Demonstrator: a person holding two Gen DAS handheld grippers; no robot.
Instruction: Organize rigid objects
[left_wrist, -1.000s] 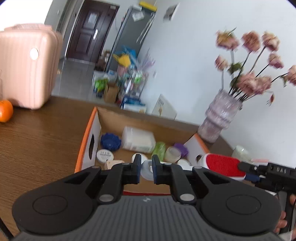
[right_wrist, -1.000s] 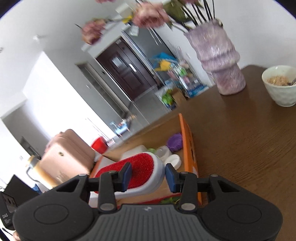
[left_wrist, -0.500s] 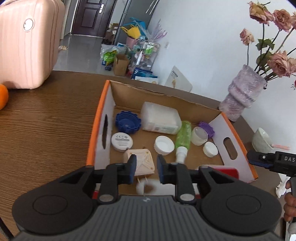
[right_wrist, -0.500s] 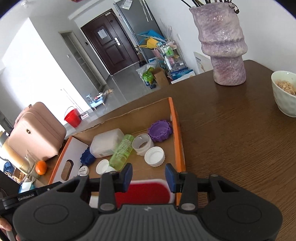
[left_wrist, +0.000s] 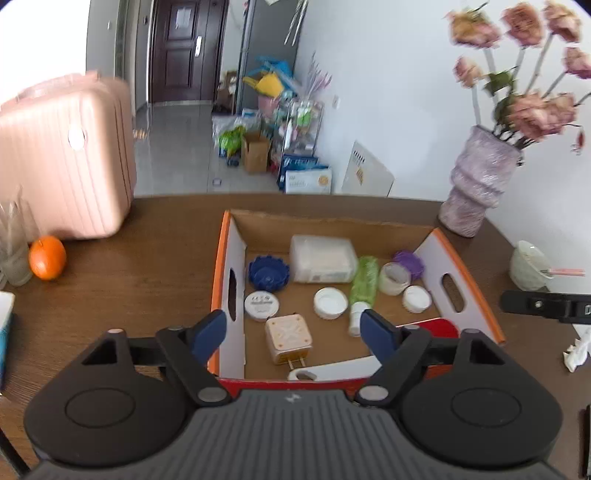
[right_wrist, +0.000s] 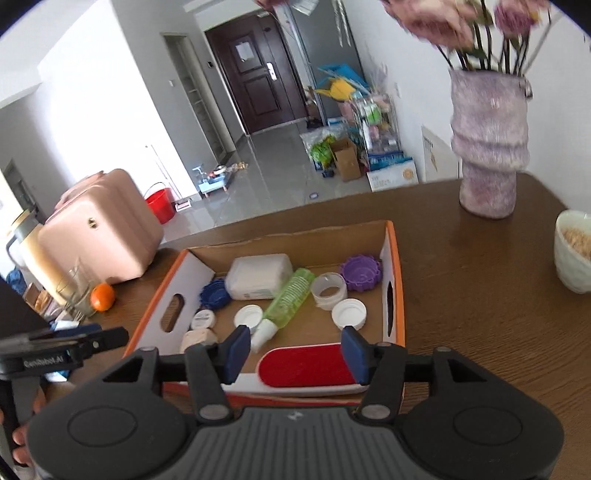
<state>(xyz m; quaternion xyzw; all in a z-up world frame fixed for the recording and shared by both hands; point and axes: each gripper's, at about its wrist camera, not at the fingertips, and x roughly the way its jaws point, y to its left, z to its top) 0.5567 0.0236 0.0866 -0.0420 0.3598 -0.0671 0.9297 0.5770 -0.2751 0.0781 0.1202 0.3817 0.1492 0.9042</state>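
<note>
An orange-rimmed cardboard box (left_wrist: 221, 258) (right_wrist: 397, 266) on the brown table holds several small things: a white tub (left_wrist: 322, 254), a green bottle (left_wrist: 364, 278) (right_wrist: 290, 297), blue (left_wrist: 268, 272) and purple (right_wrist: 361, 272) lids, white caps, a beige plug (left_wrist: 289, 338). A red and white lint brush (right_wrist: 308, 365) (left_wrist: 439, 326) lies in the box at its near edge. My left gripper (left_wrist: 295, 332) is open and empty over the near left of the box. My right gripper (right_wrist: 293, 352) is open, its fingers standing either side of the brush without holding it.
A purple vase of pink flowers (left_wrist: 476, 190) (right_wrist: 487, 147) stands beyond the box on the right. A white bowl (right_wrist: 574, 251) (left_wrist: 530, 264) sits at right. An orange (left_wrist: 47, 257), a glass (left_wrist: 13, 245) and a pink suitcase (left_wrist: 66, 155) are at left.
The brush went from my right gripper's grip into the box; the right gripper opened and drew back. My left gripper opened wide and pulled back, showing the whole box.
</note>
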